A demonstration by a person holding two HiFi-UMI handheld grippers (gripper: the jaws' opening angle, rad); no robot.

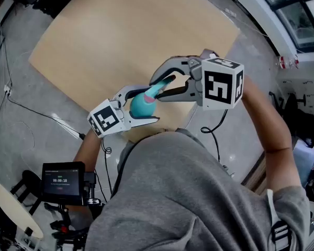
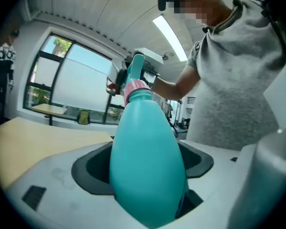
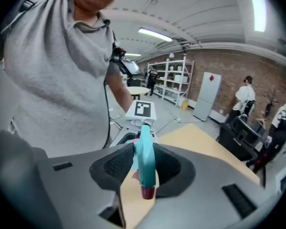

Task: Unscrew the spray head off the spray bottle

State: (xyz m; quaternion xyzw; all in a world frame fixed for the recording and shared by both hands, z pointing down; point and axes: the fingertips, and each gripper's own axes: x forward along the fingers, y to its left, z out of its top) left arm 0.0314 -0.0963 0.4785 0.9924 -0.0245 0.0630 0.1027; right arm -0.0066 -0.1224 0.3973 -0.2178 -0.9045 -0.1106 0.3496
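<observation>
Teal bottle [image 1: 143, 104] hangs in the air over the near edge of the tabletop [image 1: 131, 35], close in front of the person's grey shirt [image 1: 188, 192]. Its fat body sits between the left gripper's [image 1: 146, 106] fingers, which grasp it from both sides; in the left gripper view the bottle [image 2: 148, 151] fills the gap between the dark pads, neck pointing away. Above the body comes a pink collar [image 2: 136, 87], then the spray head [image 1: 159, 88]. The right gripper [image 1: 167, 86] is clenched on that spray head [image 3: 145, 163], one pad on each flank, with the dark red nozzle tip [image 3: 148, 192] pointing toward the camera. The two grippers meet at the bottle, nearly touching. Beyond the bottle the pale wooden tabletop stretches away to its far edges. Past those edges lies grey floor [image 1: 21, 109], with a black cable [image 1: 36, 114] to the left of the bottle.
</observation>
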